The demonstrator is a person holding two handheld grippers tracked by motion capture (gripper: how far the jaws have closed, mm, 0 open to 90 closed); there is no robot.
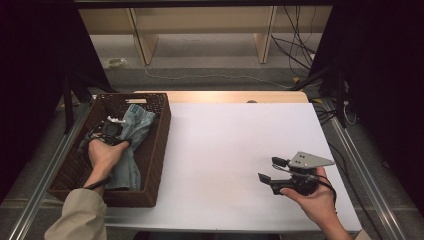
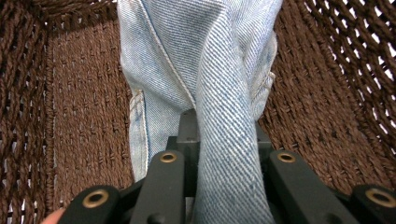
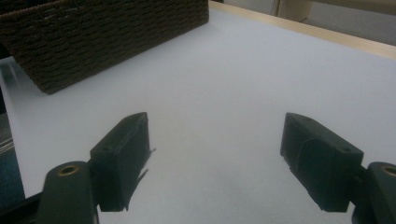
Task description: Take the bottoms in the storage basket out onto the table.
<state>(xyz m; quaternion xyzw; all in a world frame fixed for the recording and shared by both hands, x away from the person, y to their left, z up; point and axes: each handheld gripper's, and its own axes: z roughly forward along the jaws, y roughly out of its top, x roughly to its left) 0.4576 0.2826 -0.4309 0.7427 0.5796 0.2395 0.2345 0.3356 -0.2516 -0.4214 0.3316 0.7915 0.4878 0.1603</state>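
Pinching a fold of light denim jeans (image 2: 224, 154), the left gripper (image 1: 112, 129) sits inside the brown woven basket (image 1: 159, 145); the cloth's length runs straight ahead from it. Well apart, the right gripper (image 3: 215, 158) rests spread over the white table (image 1: 225, 150).

Looking down and forward from above the near edge, taking in the whole white table (image 1: 235, 150) and floor beyond. Riding the left gripper (image 2: 224, 154), pressed close against denim cloth (image 2: 187, 51) inside the brown basket (image 2: 84, 116), peering toward its woven wall. Riding the right gripper (image 3: 215, 158), low over the tabletop (image 3: 224, 79), facing across toward the basket's outer side (image 3: 107, 37). Sharing basket (image 1: 155, 150) and cloth (image 1: 132, 127) between high and left views; sharing basket and table between high and right.
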